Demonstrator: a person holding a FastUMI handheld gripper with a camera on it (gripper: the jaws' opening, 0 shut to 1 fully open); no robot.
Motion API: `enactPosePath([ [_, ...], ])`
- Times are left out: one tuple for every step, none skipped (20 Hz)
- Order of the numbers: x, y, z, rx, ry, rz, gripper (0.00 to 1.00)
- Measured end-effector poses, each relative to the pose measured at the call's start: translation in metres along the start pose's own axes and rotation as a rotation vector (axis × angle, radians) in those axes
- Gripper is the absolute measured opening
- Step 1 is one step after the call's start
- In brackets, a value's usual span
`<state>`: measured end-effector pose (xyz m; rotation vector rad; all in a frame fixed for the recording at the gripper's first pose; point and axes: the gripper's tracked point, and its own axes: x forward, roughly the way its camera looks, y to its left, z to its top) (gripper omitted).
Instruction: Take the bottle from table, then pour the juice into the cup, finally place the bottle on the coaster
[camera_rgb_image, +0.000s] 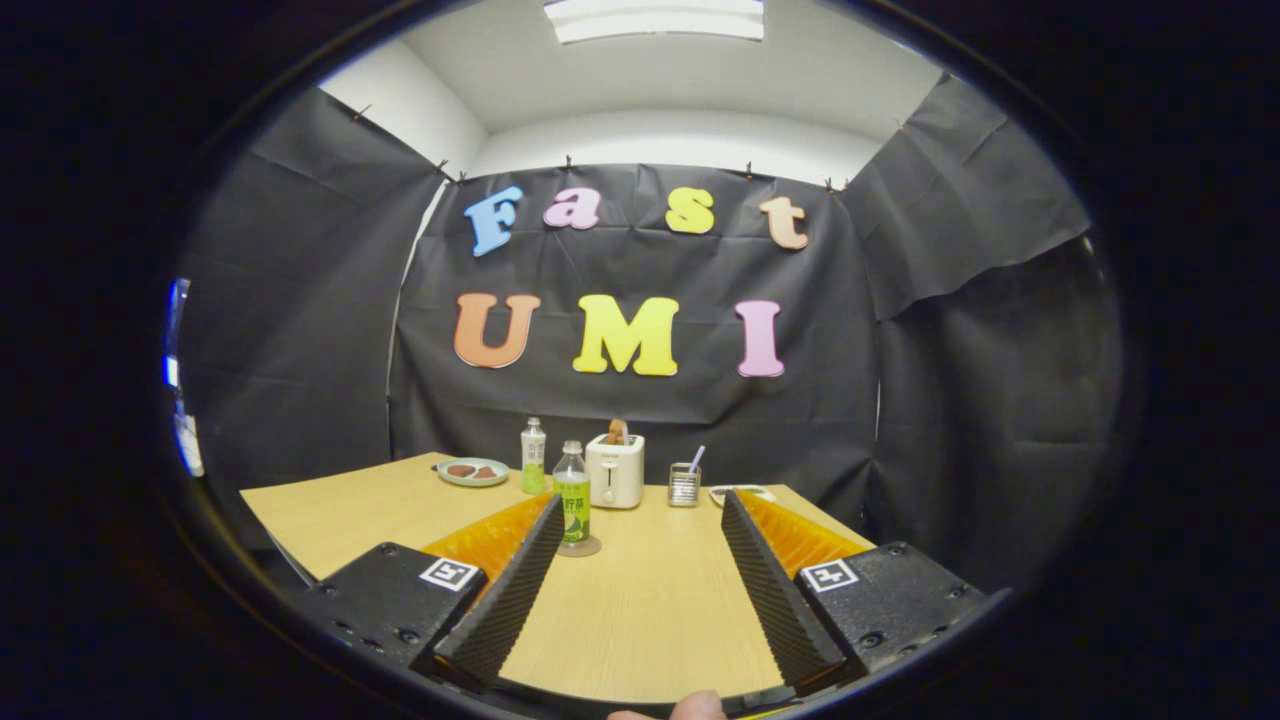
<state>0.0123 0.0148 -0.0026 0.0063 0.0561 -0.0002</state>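
Note:
A clear bottle with a green label (572, 497) stands upright on a round coaster (583, 548), just ahead of my left fingertip and to the right of it. My gripper (641, 503) is open, with bare table between its fingers. It touches nothing. A small glass cup (684, 485) with a stick or spoon in it stands farther back, beyond the fingers. A second, taller bottle with a pale green label (533, 456) stands behind the first.
A white toaster (614, 471) holding a slice stands between the bottles and the cup. A plate with brown pieces (473, 471) lies at the back left. Another flat dish (745, 491) peeks out behind my right finger. The wooden table (640, 610) stretches ahead.

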Motion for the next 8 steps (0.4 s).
enactPosePath([
  [0.0, 0.002, -0.002, 0.003, 0.001, 0.003, 1.0],
  [0.002, 0.002, -0.003, 0.006, 0.001, 0.005, 1.0],
  [0.003, 0.003, -0.005, 0.003, 0.004, 0.006, 1.0],
  [0.004, 0.003, -0.005, -0.001, 0.007, 0.006, 1.0],
  [0.007, 0.003, -0.005, -0.005, 0.007, 0.004, 1.0],
  [0.007, 0.002, -0.005, -0.01, 0.007, 0.002, 1.0],
  [0.009, 0.002, -0.006, -0.013, 0.007, 0.0, 1.0],
  [0.01, 0.003, -0.006, -0.015, 0.006, -0.001, 1.0],
])
